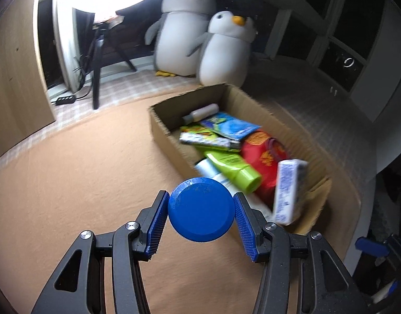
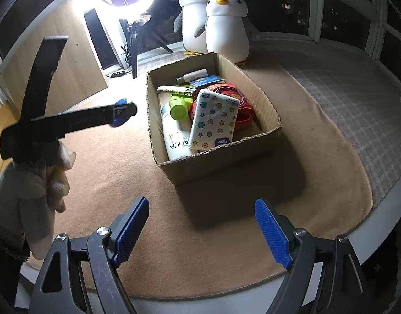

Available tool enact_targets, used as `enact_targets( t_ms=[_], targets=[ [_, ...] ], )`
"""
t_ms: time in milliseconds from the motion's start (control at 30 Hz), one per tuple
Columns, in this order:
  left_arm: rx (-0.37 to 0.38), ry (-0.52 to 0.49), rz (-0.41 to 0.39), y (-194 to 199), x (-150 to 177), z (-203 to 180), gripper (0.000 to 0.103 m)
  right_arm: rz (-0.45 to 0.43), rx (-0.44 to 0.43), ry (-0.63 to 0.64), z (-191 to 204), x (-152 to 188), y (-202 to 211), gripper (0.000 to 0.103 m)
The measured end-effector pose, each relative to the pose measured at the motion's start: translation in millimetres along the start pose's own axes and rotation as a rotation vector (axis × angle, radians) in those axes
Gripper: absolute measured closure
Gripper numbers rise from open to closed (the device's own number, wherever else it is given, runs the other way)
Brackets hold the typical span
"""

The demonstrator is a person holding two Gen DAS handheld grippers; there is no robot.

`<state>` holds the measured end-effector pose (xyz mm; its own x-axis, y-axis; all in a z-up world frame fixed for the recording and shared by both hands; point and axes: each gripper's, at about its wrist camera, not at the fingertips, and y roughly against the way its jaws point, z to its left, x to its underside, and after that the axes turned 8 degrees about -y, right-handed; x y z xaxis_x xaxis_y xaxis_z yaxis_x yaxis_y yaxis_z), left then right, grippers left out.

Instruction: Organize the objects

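The left gripper [image 1: 200, 210] holds a blue lid [image 1: 199, 209]. The two blue pads press on its sides, one on each side. The lid looks round and flat, and its flat face points at the camera. What is under the lid is hidden, so it may be the top of a jar or just a lid.

The box [image 1: 163, 125] sits on the tan mat [image 1: 82, 183]. In the left wrist view the box lies ahead of the lid and off to the right. The near end of the box is just beside the lid. The box runs long, away from the gripper toward the two toy penguins [image 1: 208, 41]. It is nearly full: a green tube [image 1: 231, 170], a white bottle [image 2: 174, 136], a red bag [image 1: 263, 157], a dotted pack [image 2: 214, 120] and some other packs.

The right gripper [image 2: 201, 231] stands wide with nothing between its pads. It hangs over the mat on the near side of the box. In its view the left gripper [image 2: 121, 112] is up and to the left of the box, held by a gloved hand [image 2: 30, 183].

The left hand is the one with the lid, and it is close to the box. I think the next move is to carry the lid right and forward, over the box wall, and let it go in a free spot. The near left part of the box looks the most full, so the lid may have to land on top of other things.
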<state>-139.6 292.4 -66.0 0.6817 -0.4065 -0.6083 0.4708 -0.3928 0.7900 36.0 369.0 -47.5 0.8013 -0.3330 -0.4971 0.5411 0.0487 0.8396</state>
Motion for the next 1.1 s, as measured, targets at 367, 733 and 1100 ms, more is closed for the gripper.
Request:
enact_targets(
  t_ms=[367, 733, 1100],
  targets=[
    [0.053, -0.069, 0.011, -15, -10, -54, 0.049, -0.001, 0.006, -0.015, -14, 3, 6, 0.023],
    [0.061, -0.098, 0.009, -18, -15, -71, 0.049, 0.000, 0.018, -0.032, -24, 8, 8, 0.023],
    [0.058, -0.092, -0.009, -5, -17, -69, 0.040, 0.001, 0.013, -0.031, -20, 9, 10, 0.023]
  ],
)
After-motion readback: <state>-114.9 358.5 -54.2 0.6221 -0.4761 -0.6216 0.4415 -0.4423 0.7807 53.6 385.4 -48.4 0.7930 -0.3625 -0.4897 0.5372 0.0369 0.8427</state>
